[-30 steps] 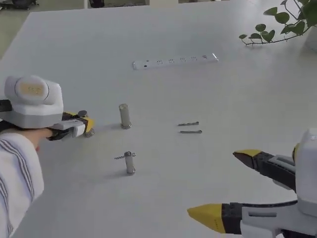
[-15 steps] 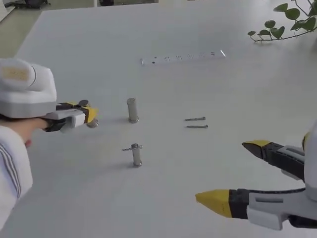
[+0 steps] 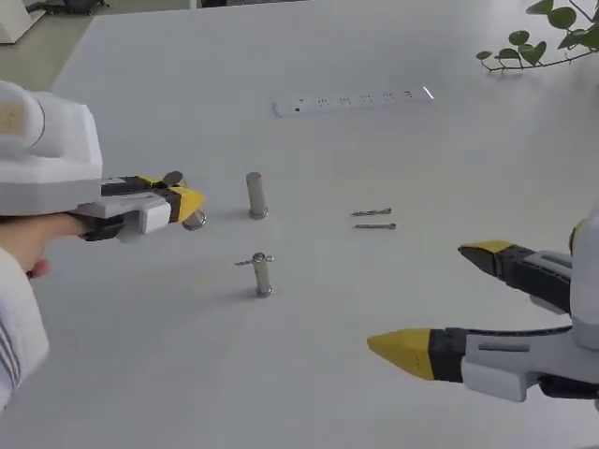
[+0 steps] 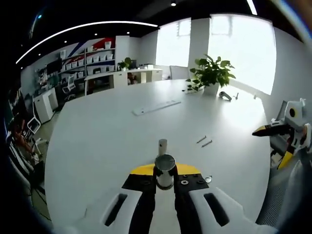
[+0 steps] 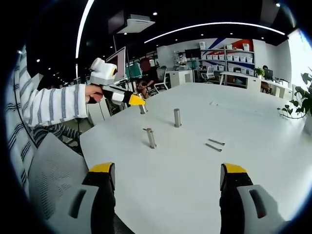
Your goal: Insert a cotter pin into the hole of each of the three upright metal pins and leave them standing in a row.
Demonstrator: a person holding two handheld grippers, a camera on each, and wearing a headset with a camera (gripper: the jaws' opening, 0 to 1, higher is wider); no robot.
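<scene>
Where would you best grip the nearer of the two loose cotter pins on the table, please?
Near one end, from above, with the open right gripper, jaws closing across its length. The nearer cotter pin lies flat, so only a top approach reaches it, and the other cotter pin lies close alongside, so one jaw must enter that gap. Which end is looped I cannot tell.

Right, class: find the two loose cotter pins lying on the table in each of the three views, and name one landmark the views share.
Head view: the loose cotter pins lie side by side, right of centre.
Left gripper view: right of centre, slightly low.
Right gripper view: just right of centre, slightly low.
Shared landmark: the bare upright pin, to their left in every view.
</scene>
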